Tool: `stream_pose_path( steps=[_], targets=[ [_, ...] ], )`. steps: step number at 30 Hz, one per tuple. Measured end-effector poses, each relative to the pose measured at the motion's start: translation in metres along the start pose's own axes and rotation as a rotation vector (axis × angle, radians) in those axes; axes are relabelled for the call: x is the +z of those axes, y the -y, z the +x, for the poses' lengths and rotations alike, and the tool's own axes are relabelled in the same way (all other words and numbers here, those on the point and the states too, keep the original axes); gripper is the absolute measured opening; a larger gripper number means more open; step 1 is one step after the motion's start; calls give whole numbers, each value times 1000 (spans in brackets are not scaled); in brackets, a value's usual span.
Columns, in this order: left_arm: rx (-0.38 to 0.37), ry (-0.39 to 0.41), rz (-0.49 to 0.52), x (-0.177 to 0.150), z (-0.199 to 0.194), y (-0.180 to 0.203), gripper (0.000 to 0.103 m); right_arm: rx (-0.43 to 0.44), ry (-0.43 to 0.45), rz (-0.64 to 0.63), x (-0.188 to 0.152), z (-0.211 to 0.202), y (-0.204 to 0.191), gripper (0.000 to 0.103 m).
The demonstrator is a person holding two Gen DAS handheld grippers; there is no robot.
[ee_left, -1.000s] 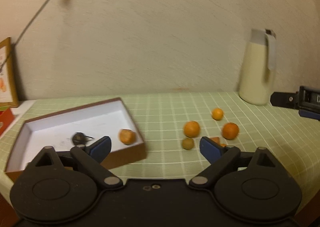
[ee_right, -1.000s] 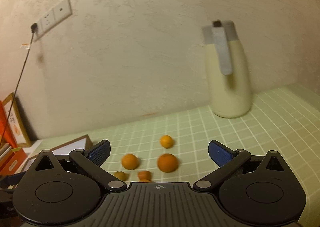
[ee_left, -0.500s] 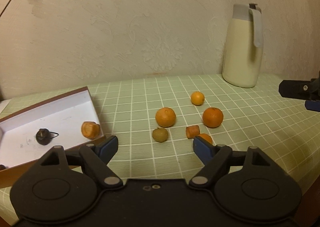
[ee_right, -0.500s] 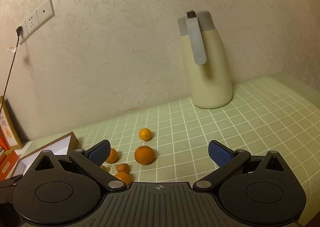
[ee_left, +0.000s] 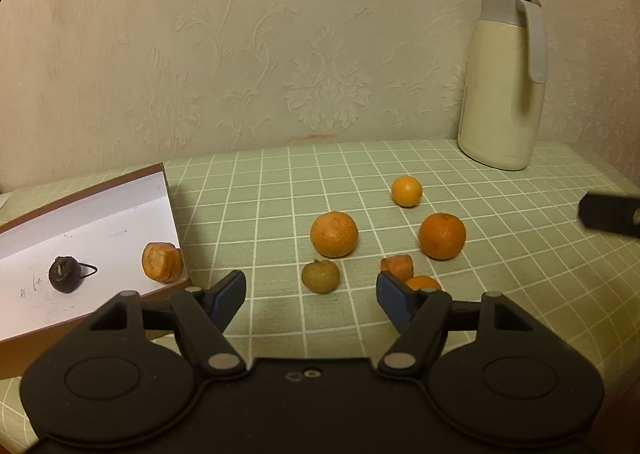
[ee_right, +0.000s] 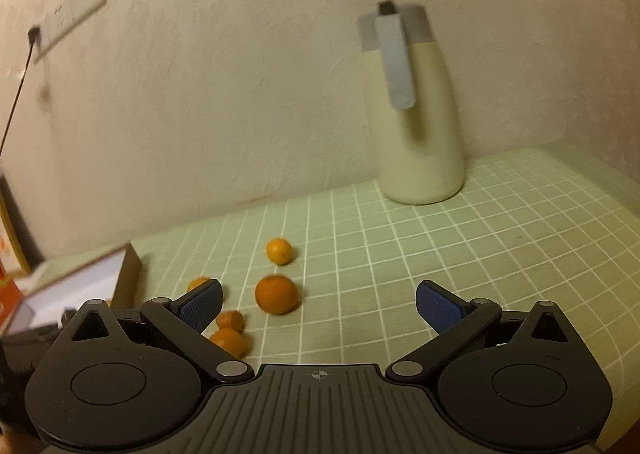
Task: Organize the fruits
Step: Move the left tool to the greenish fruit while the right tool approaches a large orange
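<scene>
Fruit piece in box shows only left.

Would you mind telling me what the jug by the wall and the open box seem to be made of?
Jug: probably plastic or coated metal, smooth cream body with a matte grey lid and handle. Box: likely cardboard, with thin brown walls and a white inside.

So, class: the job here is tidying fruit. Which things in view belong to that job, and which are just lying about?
Job:
- box
- orange piece in the box
- two big oranges
- small orange
- green fruit
- orange pieces by the finger
- left gripper, jaws closing on nothing

Lying about:
- jug
- dark lump in the box
- socket
</scene>
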State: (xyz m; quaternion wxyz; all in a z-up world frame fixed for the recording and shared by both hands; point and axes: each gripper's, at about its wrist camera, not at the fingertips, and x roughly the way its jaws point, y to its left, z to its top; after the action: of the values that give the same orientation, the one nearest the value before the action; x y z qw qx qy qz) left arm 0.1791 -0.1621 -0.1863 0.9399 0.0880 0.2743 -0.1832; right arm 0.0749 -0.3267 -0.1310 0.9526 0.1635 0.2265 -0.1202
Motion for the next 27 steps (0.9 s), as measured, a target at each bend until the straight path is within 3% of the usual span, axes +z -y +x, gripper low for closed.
stream_pose_path(
  steps=[2, 3, 4, 6, 11, 18, 23, 27],
  targets=[
    [-4, -1, 2, 1, 3, 1, 62, -10, -5, -43, -4, 6, -6, 102],
    [-4, -2, 4, 1, 5, 1, 62, -6, -15, -55, -6, 10, -9, 96],
    [-5, -5, 7, 1, 8, 2, 60, 2, -28, -59, -7, 14, -10, 79],
    [-7, -12, 9, 2, 13, 1, 59, 21, -62, -63, -6, 25, -12, 63],
    [-2, -32, -15, 4, 27, -3, 57, 28, -94, -54, -6, 47, -15, 63],
    [-19, -53, -19, 6, 43, -5, 55, 40, -131, -52, -5, 78, -23, 53],
    [-30, -75, -49, 6, 52, -9, 39, 42, -150, -42, -1, 102, -28, 53],
    [-34, -85, -52, 5, 55, -8, 33, 31, -164, -30, -1, 117, -27, 53]
  ],
)
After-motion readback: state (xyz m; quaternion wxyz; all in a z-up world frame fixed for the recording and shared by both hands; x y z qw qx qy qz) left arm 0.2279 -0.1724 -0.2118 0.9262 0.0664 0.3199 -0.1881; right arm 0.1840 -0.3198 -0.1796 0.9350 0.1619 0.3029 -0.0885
